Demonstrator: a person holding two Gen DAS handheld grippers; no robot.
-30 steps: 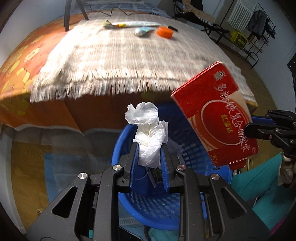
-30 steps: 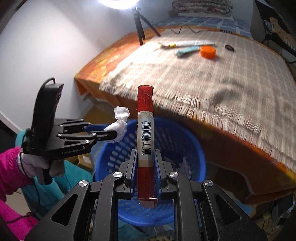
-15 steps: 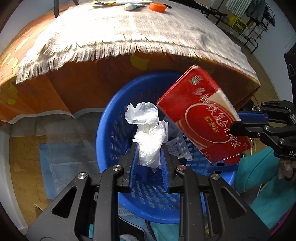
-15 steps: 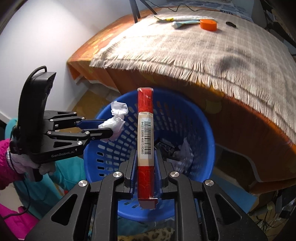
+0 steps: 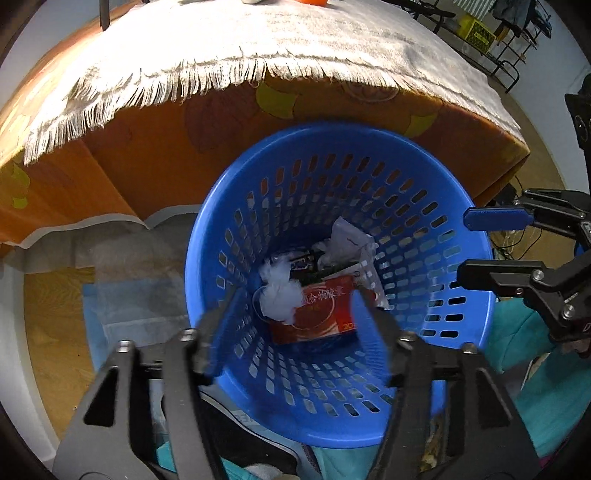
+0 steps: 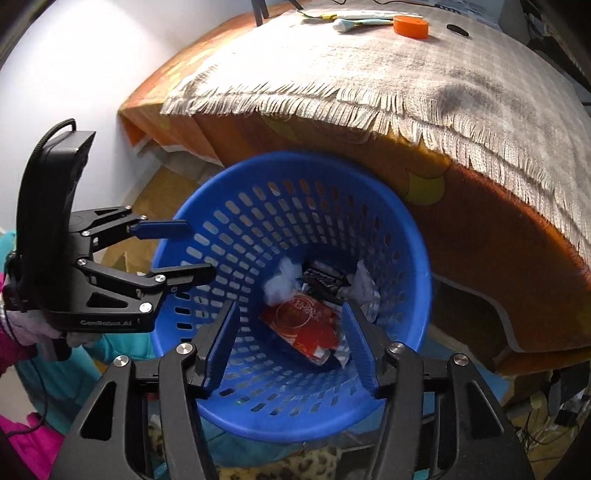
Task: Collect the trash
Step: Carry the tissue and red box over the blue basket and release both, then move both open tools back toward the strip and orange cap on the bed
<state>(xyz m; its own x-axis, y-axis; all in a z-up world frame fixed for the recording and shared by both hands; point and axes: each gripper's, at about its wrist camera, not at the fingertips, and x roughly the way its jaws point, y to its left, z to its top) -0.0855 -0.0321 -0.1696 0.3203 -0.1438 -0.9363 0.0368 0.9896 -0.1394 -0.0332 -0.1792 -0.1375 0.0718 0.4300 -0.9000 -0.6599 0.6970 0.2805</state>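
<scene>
Both hand-held grippers, left (image 5: pixel 295 314) and right (image 6: pixel 290 343), are hanging wide open and empty over the blue basket (image 5: pixel 476 306), where the red box (image 6: pixel 299 325) and tissue (image 5: pixel 279 291) are lying, while an orange lid (image 6: pixel 410 26) and tubes (image 6: pixel 360 18) are waiting on the table (image 6: pixel 424 77).

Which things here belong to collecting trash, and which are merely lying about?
Belonging to the job:
blue basket
red box
crumpled tissue
left gripper
right gripper

Lying about:
fringed cloth
orange lid
tube
</scene>
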